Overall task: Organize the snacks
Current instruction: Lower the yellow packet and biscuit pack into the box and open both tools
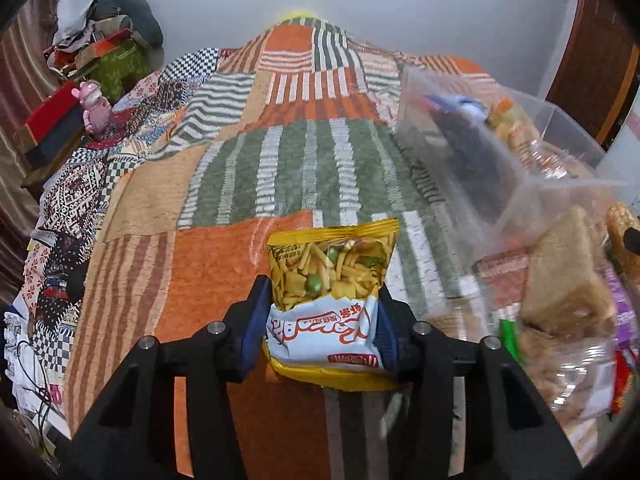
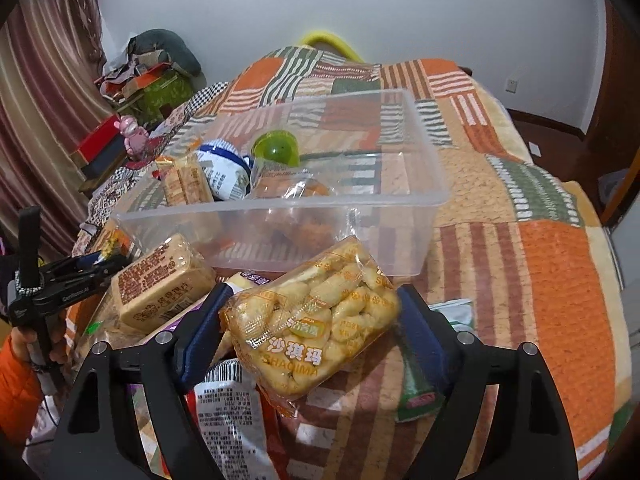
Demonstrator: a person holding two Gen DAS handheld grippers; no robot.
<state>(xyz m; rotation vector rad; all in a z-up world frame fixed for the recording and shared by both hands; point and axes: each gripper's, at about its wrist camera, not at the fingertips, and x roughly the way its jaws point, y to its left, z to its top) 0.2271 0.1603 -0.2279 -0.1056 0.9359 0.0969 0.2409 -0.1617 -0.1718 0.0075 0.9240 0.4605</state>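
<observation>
In the left wrist view my left gripper (image 1: 322,292) is shut on a yellow and white snack bag (image 1: 332,272) of crackers and green peas, with a blue pad on each side of it, above the orange patch of the bedspread. In the right wrist view my right gripper (image 2: 314,292) is shut on a clear shaqima pack (image 2: 316,320), tilted above other packets. Just beyond it stands a clear plastic bin (image 2: 424,152) holding a green jelly cup (image 2: 276,150), a blue and white bag (image 2: 224,172), cracker packs (image 2: 184,180) and a wrapped bun (image 2: 292,192). The same bin (image 1: 440,120) shows blurred at the right of the left wrist view.
A beige cake pack (image 2: 160,288) lies left of the shaqima, with a barcoded white packet (image 2: 228,408) and a green packet (image 2: 420,392) underneath. A hand in an orange sleeve (image 2: 16,380) is at the far left. The patchwork bedspread (image 2: 540,280) stretches right. A pink toy (image 1: 94,108) and clutter sit at the bed's left.
</observation>
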